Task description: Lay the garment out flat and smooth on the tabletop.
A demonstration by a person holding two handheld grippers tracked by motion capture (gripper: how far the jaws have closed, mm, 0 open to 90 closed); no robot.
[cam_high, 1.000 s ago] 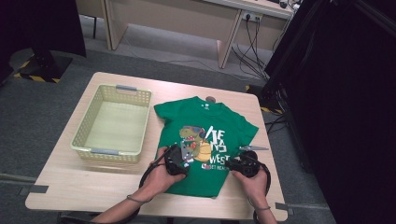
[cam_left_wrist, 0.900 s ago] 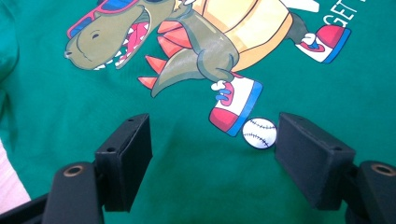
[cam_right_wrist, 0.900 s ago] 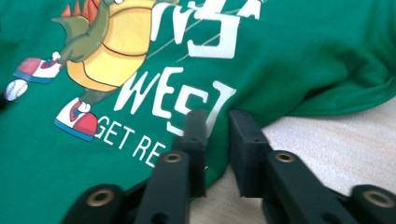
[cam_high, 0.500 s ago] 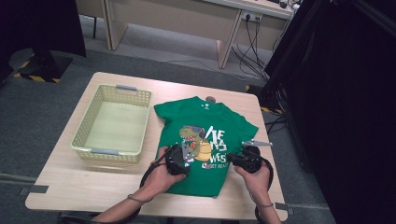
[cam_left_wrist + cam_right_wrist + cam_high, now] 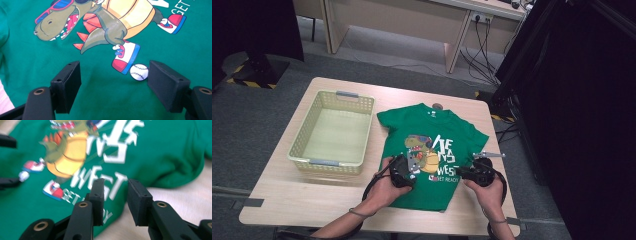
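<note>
Hands low at the near table edge, both over a green cotton T-shirt with a dinosaur print point(image 5: 432, 150), spread flat mid-table. Left gripper point(image 5: 113, 82) wide open above the print, nothing pinched. Right gripper point(image 5: 115, 195) at the shirt's right edge, jaws just opening a little, narrow gap, no cloth caught. Looks like the set-up for a fold; next needs a proper pinch on the hem. Farther left, pale yellow plastic basket point(image 5: 302, 150), empty.

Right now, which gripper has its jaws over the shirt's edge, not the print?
The right gripper: its narrow jaws straddle the green T-shirt hem where it meets the table. The left gripper stands wide over the dinosaur print.
</note>
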